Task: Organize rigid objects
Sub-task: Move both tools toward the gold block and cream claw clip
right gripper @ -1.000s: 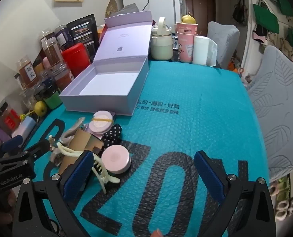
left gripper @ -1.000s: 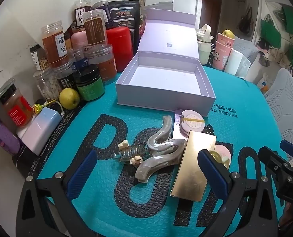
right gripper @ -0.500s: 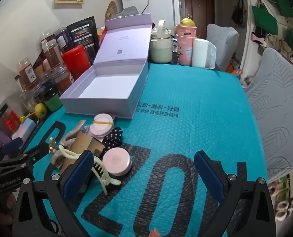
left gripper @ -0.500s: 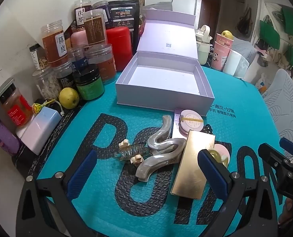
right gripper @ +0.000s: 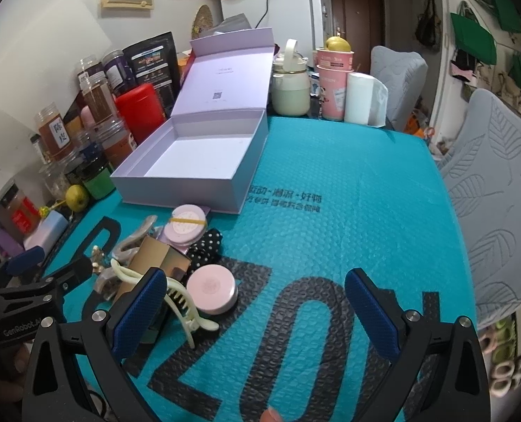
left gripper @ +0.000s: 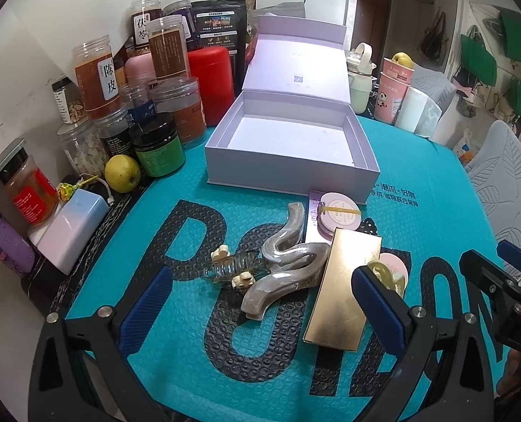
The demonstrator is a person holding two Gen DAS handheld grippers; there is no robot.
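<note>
Barely shifting over the last second: left tongs (left gripper: 260,302) and right tongs (right gripper: 257,313) both spread wide, gripping nothing, hovering near hair clips (left gripper: 285,267) piled before the empty box (left gripper: 288,144).

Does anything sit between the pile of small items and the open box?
Nothing visible does. The pile, such as the gold case and grey hair clip, lies just before the empty box; its lid stands open behind.

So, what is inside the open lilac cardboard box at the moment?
The open lilac cardboard box shows only its bare pale floor in both views; no item lies in it. Its near wall hides the front strip of the floor. Both the left gripper and the right gripper are open.
</note>
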